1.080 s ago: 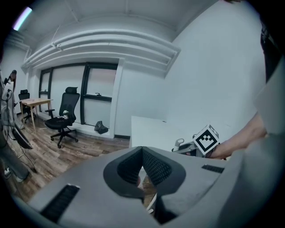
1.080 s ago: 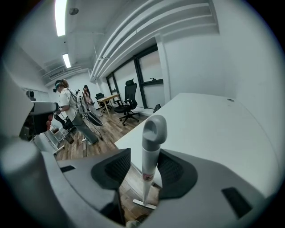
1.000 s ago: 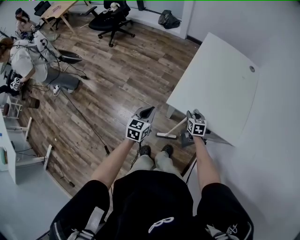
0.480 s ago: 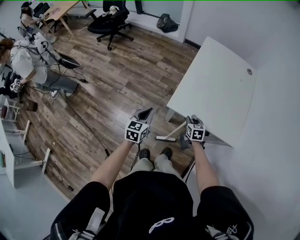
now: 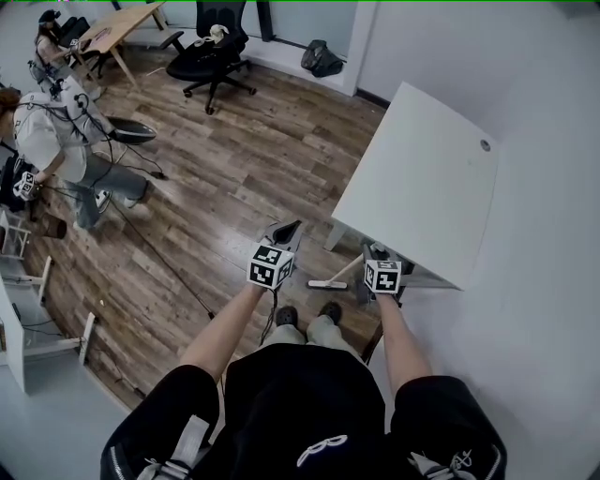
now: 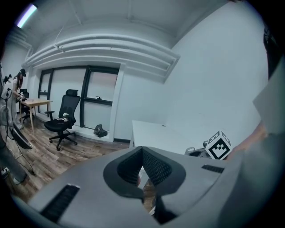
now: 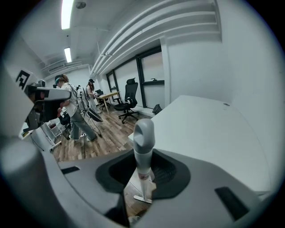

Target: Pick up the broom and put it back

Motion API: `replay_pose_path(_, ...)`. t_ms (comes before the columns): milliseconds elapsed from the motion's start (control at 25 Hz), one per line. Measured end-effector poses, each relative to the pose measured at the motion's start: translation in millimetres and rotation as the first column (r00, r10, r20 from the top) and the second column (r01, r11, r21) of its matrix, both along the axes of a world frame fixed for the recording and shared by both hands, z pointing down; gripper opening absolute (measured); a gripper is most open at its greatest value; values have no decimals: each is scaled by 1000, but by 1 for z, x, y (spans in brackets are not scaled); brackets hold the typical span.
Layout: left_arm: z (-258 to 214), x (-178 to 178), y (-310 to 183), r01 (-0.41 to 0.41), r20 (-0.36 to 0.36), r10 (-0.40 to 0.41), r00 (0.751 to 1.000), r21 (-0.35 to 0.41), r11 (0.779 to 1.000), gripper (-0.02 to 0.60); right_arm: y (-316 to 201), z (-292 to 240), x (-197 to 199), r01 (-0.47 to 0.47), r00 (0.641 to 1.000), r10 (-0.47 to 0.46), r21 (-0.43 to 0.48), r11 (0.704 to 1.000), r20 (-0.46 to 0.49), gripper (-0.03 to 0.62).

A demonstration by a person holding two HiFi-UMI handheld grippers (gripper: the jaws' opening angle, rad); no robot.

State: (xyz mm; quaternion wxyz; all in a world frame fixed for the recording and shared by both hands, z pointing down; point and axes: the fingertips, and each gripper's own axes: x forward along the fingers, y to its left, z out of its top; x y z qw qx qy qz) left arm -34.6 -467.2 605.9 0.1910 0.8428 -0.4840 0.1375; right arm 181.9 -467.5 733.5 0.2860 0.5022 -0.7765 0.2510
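The broom (image 5: 339, 275) has a pale handle and a flat white head near the floor, just in front of the person's shoes. My right gripper (image 5: 368, 253) is shut on the upper handle, and its jaws have just been closing with the handle between them. In the right gripper view the grey handle end (image 7: 144, 133) stands up between the pads of the right gripper (image 7: 143, 169), with the broom head (image 7: 143, 199) below. My left gripper (image 5: 288, 230) hovers to the left of the broom. Its fingertips meet in the left gripper view (image 6: 142, 150), with nothing held.
A white table (image 5: 422, 178) stands against the wall on the right, its front corner just beyond the broom. A black office chair (image 5: 206, 52) and a wooden desk (image 5: 122, 19) are at the back. A person (image 5: 56, 131) stands at the left, and a cable (image 5: 169, 262) runs across the wooden floor.
Both grippers have drifted slightly left and down in the head view. The right gripper stays on the broom handle and the broom has moved with it.
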Motion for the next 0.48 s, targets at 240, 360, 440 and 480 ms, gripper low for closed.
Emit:
replay_pose_path(240,-9,-10,3,-31,-2,31,1000,11,999,8,14,-12,-16,17,1000,-17,15,1000,-14,115)
replay_pose_path(360,-11,-20,10,-33,-6,33,999,18,999,8,23,-17,-21,8,1000,-7,26,1000,-21,115)
replay_pose_path(440,-13,-26,14,-34,-6,34,999,24,999,7,27,-21,-25,1,1000,0,34,999,-22,115)
replay_pose_path(480,-14,-30,15,-35,-6,35,999,26,999,8,28,-24,-27,-2,1000,3,39,999,-23,115)
